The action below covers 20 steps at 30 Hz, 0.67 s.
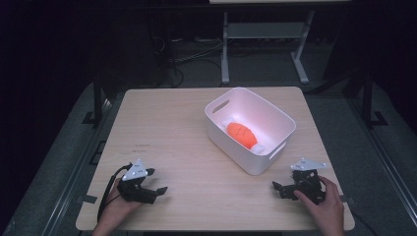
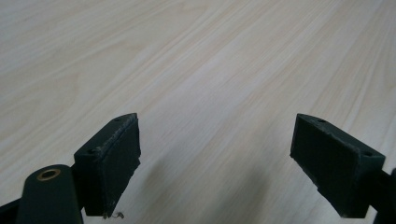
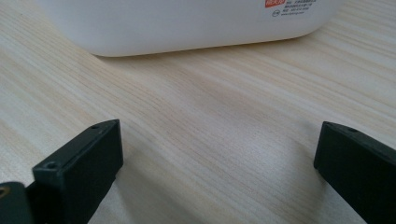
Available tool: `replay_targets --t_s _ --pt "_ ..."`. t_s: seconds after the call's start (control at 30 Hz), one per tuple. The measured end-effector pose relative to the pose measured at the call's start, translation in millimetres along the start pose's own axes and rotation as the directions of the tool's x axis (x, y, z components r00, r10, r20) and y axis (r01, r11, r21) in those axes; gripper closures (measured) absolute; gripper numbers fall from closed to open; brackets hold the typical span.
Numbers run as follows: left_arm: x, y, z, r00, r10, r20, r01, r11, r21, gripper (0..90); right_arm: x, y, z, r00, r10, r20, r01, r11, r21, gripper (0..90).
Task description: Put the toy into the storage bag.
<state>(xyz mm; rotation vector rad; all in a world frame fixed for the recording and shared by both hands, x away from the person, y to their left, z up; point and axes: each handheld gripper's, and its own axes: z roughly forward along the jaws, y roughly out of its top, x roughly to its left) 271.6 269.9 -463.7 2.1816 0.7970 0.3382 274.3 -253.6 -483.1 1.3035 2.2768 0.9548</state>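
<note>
Nearest me, both hands rest at the near edge of the bench [image 1: 167,123]. The left gripper [image 1: 153,181] sits at about seven o'clock, jaws spread wide with nothing between them but bare wood. The right gripper [image 1: 284,186] sits at about five o'clock, equally wide open and empty, pointing toward the white bin [image 1: 269,143] just ahead of it.

Farther off, at roughly one o'clock, the orange plush toy [image 1: 242,132] lies inside the bin on its floor, touching nothing but the bin.

I judge that either the work is finished or a reach is about to start. Taking the toy would mean lifting the right gripper over the near wall, the only obstacle, and descending from above.
</note>
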Motion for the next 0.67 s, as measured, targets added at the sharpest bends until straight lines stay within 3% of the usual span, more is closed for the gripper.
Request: replay_targets --t_s 0.2,0.33,0.67 --pt "3.5 -8.2 4.8 0.9997 -0.018 -0.017 0.019 0.9992 0.036 15.1 0.0 0.0 0.0 1.0000 0.000 0.000 0.000 1.000 0.000 0.7" --pt "2.3 -9.1 6.1 0.9996 -0.001 -0.028 0.002 0.9993 0.038 13.9 0.0 0.0 0.0 1.0000 0.000 0.000 0.000 1.000 0.000 0.7" --pt "2.3 -9.2 6.3 0.9994 -0.005 -0.035 0.006 0.9992 0.040 12.8 0.0 -0.1 0.0 1.0000 -0.001 0.000 0.001 1.000 0.000 0.7"
